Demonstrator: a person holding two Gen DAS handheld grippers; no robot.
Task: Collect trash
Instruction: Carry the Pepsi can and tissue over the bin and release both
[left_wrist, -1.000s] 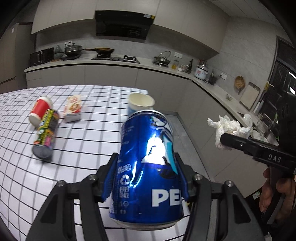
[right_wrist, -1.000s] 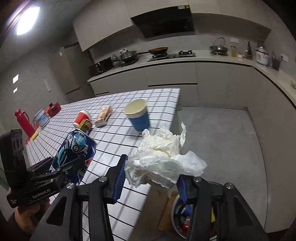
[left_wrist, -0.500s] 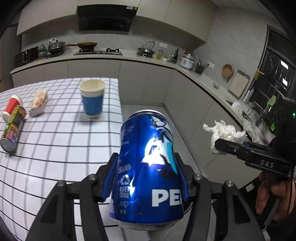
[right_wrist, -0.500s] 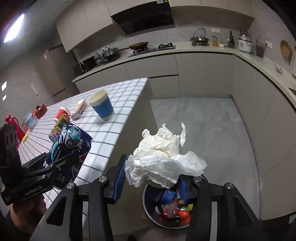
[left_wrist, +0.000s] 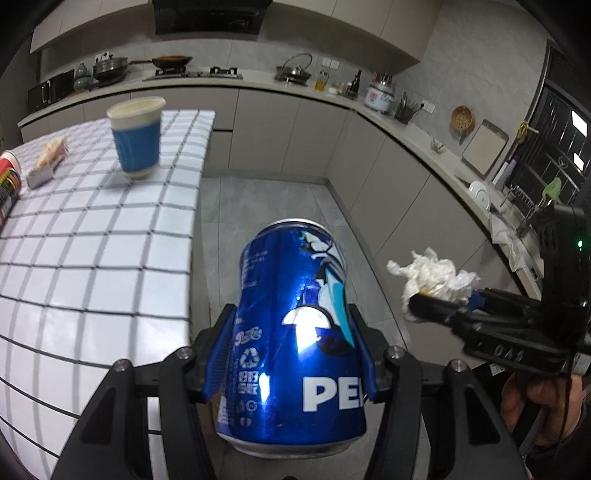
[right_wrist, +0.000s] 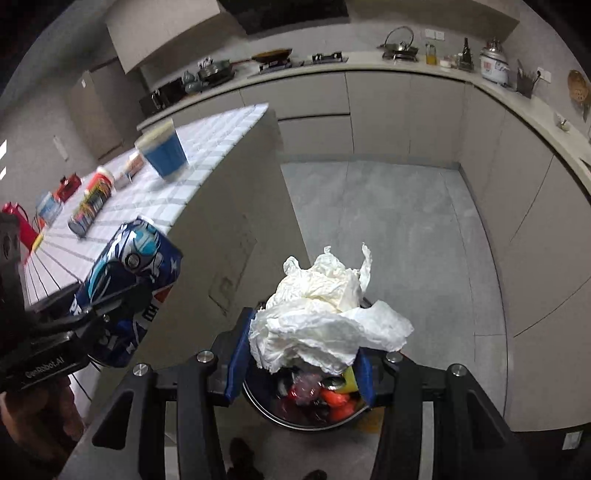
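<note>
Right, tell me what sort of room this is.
A home kitchen, most likely. A range hood hangs over a gas hob with a frying pan, a rice cooker stands on the long counter, and a tiled island sits in the middle.

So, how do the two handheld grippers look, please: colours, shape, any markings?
Both are black frames with silver screws and blue ribbed finger pads. The left gripper carries white "GenRobot.AI" lettering on its body, seen from the right wrist camera. The right gripper shows raised letters "DAS" and a small green light, seen from the left wrist camera. No sleeve can be made out clearly.
</note>
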